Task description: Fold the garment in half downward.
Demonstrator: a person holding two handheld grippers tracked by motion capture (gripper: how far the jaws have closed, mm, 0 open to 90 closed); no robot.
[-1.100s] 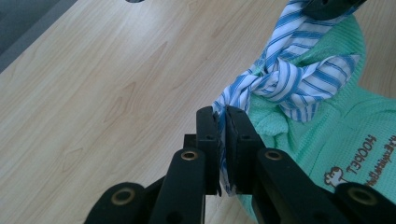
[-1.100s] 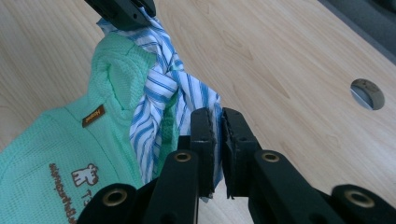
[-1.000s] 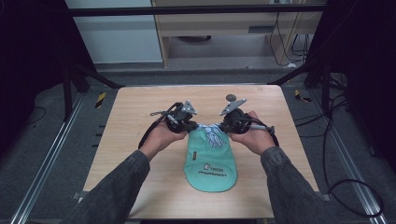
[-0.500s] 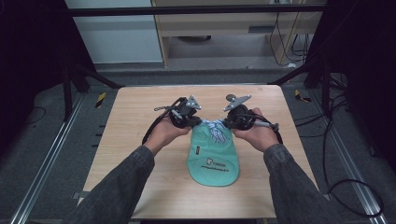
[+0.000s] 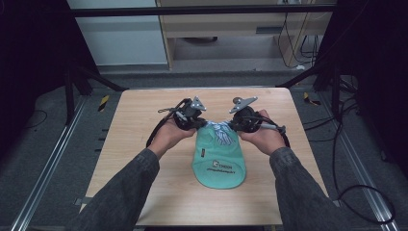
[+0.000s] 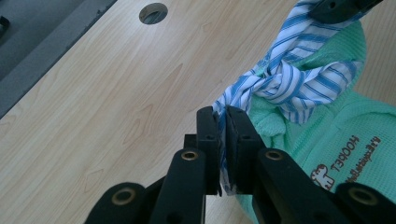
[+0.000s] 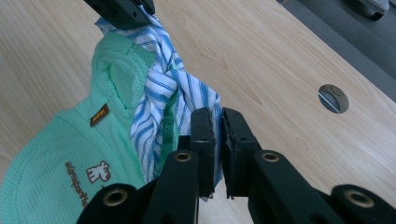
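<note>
A mint-green waffle-fabric bag [image 5: 219, 161] lies on the wooden table [image 5: 144, 144], its bottom toward the person. Its neck is tied with a blue-and-white striped cloth strip [image 5: 222, 134], knotted in the middle [image 6: 280, 81]. My left gripper [image 5: 202, 125] is shut on the strip's left end, which is pinched between its pads [image 6: 223, 116]. My right gripper [image 5: 235, 126] is shut on the other end [image 7: 217, 116]. The two grippers face each other across the knot [image 7: 161, 86], and each end runs taut from it. The bag's printed logo [image 6: 348, 156] faces up.
A round cable hole [image 7: 332, 98] is cut in the tabletop just beyond the right gripper; it also appears in the left gripper view [image 6: 153, 12]. Bare wood surrounds the bag. The table's far edge [image 5: 207, 89] drops to a dark floor with cables.
Both hands and the bag's neck have shifted slightly toward the far side of the table, the left hand a bit more. Both grips on the strip are unchanged.
</note>
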